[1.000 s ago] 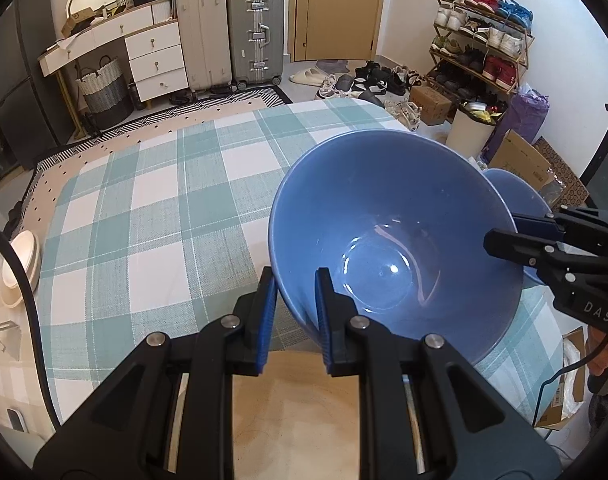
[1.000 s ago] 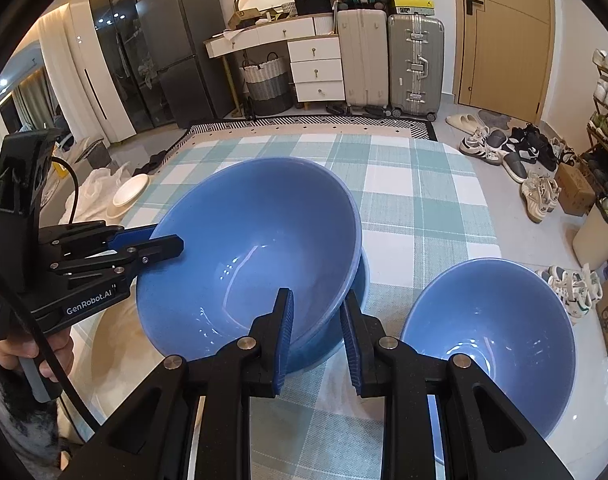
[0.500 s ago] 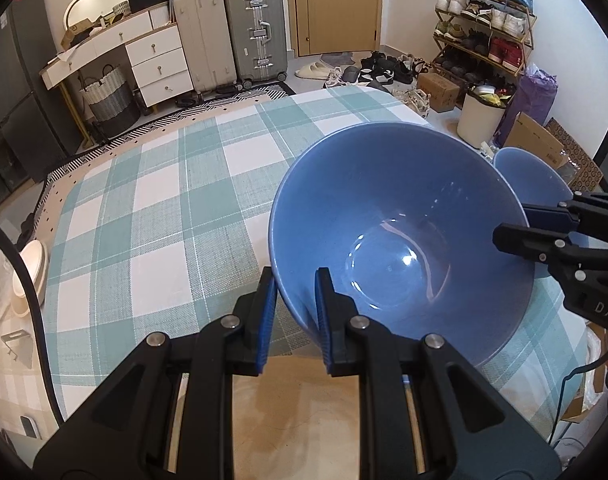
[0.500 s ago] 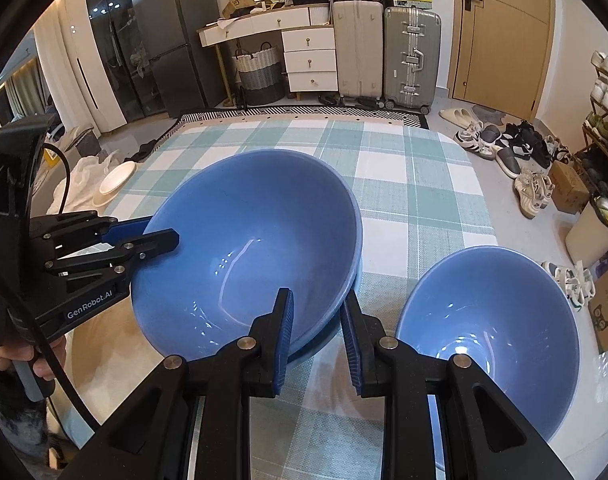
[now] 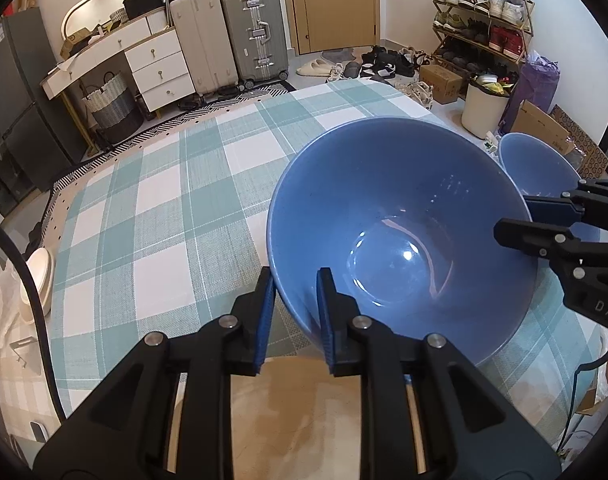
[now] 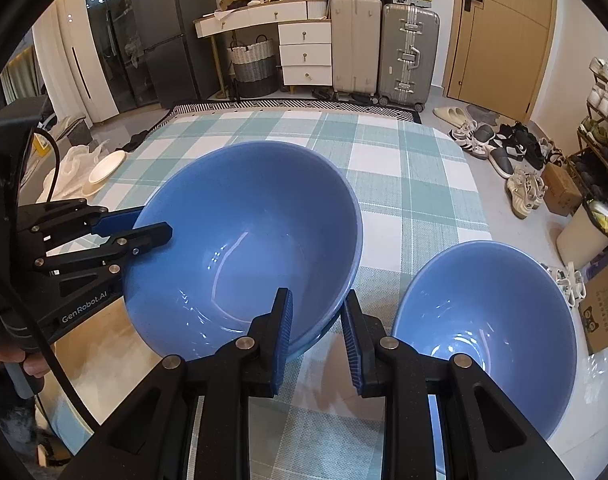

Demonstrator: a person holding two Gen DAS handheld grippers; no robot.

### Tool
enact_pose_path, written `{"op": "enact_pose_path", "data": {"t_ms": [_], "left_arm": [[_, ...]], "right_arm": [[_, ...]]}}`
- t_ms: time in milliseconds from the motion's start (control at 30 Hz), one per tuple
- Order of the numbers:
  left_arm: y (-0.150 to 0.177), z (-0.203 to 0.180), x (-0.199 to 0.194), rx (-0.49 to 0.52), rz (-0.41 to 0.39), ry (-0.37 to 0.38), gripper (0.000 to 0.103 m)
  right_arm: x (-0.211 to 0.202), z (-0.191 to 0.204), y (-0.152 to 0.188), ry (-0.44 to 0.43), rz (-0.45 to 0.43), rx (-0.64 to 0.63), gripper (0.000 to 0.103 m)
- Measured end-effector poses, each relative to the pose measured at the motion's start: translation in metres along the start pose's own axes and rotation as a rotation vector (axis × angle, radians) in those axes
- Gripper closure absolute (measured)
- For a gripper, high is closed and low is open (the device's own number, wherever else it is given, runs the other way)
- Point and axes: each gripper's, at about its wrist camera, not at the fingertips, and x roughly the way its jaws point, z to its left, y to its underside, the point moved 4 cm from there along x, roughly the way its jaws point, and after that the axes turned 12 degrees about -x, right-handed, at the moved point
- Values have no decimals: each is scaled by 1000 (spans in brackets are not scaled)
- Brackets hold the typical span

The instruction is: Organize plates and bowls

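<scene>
A large blue bowl (image 5: 400,208) (image 6: 243,220) sits nested in a second blue bowl, whose rim (image 6: 324,330) shows just under it. My left gripper (image 5: 293,280) (image 6: 143,224) is shut on the upper bowl's left rim, one finger inside and one outside. My right gripper (image 6: 318,296) (image 5: 516,216) is shut on the nested bowls' near-right rim; I cannot tell whether it clamps one wall or both. A third blue bowl (image 6: 484,320) (image 5: 536,168) stands alone on the cloth to the right.
The table wears a green and white checked cloth (image 5: 163,200). White plates (image 5: 37,276) (image 6: 103,168) lie off its left edge on a white bag. A hand (image 6: 27,364) holds the left gripper. Suitcases, drawers and a shoe rack stand beyond the table.
The upper bowl has sunk from a tilt above the lower bowl to sit nested in it. Both grippers have kept their hold on the rims.
</scene>
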Motion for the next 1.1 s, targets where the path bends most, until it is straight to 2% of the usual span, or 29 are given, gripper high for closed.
{"op": "enact_pose_path", "data": {"t_ms": [700,900,967,1033,1067,1100], "left_arm": [[3,3,8,-6,13,5,84],[4,0,5,-16,31,56,62],[4,0,3,-19,28,57,52],[2,0,-1,-28,21,67,40],[1,0,-4,-36,16,75,30],[0,1,-7,-45,8,83,27]], "right_arm": [[6,3,4,39,12,-15,75],[6,2,5,20,14,-3,71],[4,2,5,15,6,0,64],[1,1,5,6,-6,8,49],[-2,0,5,5,-15,13,46],[-4,-1,5,4,-23,14,38]]}}
